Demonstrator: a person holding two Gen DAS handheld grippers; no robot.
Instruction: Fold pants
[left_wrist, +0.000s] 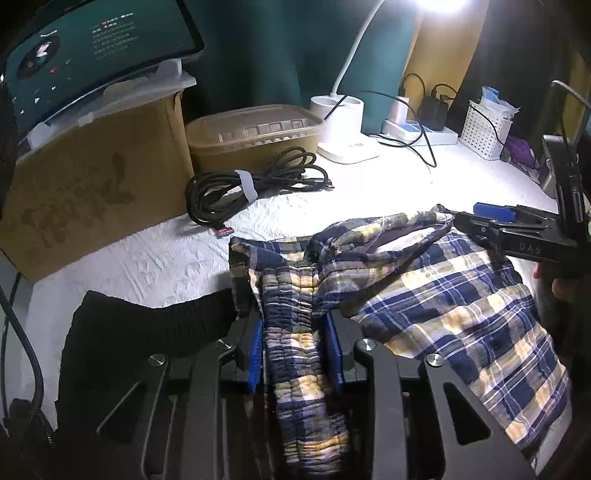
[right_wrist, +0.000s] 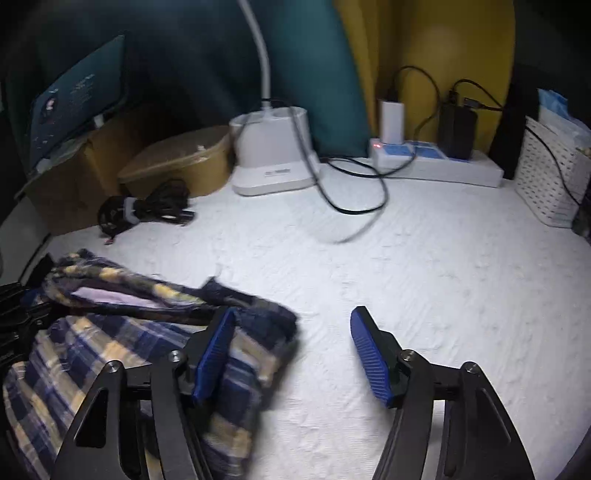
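Progress: I judge the fold as partly done. The plaid pants (left_wrist: 436, 295) lie bunched on the white-covered counter (left_wrist: 155, 258), just ahead of both grippers, with one part already doubled over so the pale inside of an opening shows at the far edge. The garment is not yet a flat, squared packet; the elastic waistband (left_wrist: 299, 332) stands up in a ridge and the far corner is rumpled. Smoothing and at least one more fold appear to remain.

Left gripper (left_wrist: 295, 354): I see its blue pads set narrow, one either side of the gathered waistband, which runs straight between them and back toward the camera. The pads look to be pressing the cloth, so I record it as holding the waistband. It points steeply downward at the counter.

Right gripper (right_wrist: 295, 354): jaws stand wide with nothing between them but bare counter. Its left finger (right_wrist: 214, 350) overlaps the near edge of the pants; whether it touches the cloth I cannot tell. The right finger (right_wrist: 369, 358) is well clear of the fabric. From the left wrist view, this gripper sits at the right end of the garment, angled down and in toward it.

A dark knitted item (left_wrist: 147, 332) lies just left of the left gripper, beside the pants.
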